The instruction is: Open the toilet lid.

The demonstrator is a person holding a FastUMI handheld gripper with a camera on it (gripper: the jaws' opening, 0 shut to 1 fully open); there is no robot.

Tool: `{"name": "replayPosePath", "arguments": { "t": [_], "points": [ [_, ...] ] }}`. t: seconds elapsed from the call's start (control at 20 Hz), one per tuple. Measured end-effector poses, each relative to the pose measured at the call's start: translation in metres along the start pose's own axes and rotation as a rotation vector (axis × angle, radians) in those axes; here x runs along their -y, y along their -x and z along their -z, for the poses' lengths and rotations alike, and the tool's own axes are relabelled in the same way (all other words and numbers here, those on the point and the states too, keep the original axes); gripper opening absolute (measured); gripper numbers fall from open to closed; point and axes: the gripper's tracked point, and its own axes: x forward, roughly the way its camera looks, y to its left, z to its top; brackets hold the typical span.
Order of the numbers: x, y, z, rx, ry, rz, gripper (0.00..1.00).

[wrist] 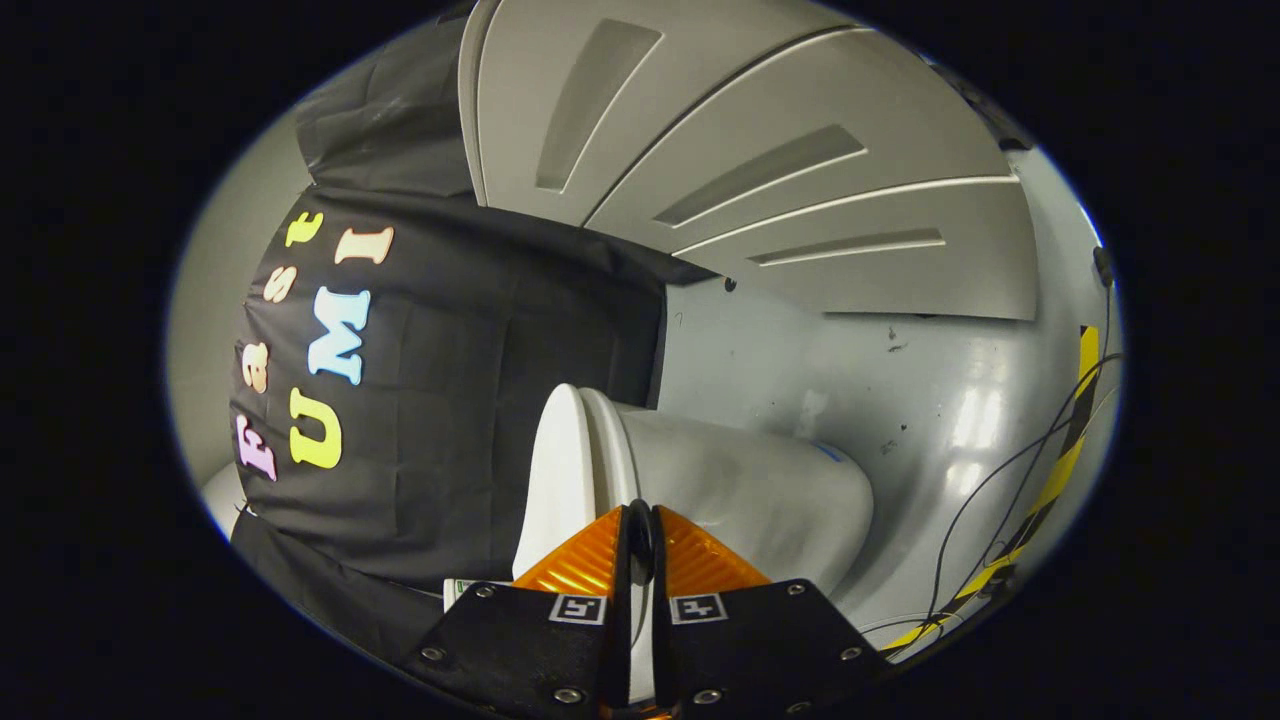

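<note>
The view is rolled on its side, so the white toilet lies sideways just ahead of the fingers. Its lid [556, 470] is the flat white slab on the black cloth's side. It lies against the seat [603, 445], with the rounded bowl [760, 495] on the floor's side. My gripper [640, 525] is at the toilet's front rim with its fingers drawn close together. A thin white strip of the rim shows in the narrow gap between them. One finger lies over the lid's outer face and the other on the bowl's side. The fingers hide the rim's front.
Black cloth [450, 400] hangs behind the toilet on the lid's side. The grey floor [900, 400] spreads beyond the bowl, with a yellow and black tape line [1050, 490] and thin cables [985, 510] along it. A white panelled wall [800, 170] stands farther off.
</note>
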Motion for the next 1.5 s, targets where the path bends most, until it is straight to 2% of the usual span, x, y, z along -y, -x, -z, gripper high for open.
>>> {"name": "replayPosePath", "arguments": {
  "t": [0.1, 0.2, 0.4, 0.65, 1.15, 1.5],
  "points": [
    [-0.005, 0.003, 0.000, -0.002, -0.018, -0.010, 0.05],
    [-0.008, 0.002, 0.004, -0.016, 0.020, 0.007, 0.00],
    [-0.020, 0.008, 0.000, -0.021, 0.123, 0.055, 0.00],
    [-0.040, 0.019, -0.005, 0.000, 0.109, 0.040, 0.00],
    [-0.096, 0.040, -0.007, 0.029, 0.239, -0.004, 0.00],
    [-0.132, 0.054, -0.006, 0.052, 0.277, -0.028, 0.00]
  ]
}}
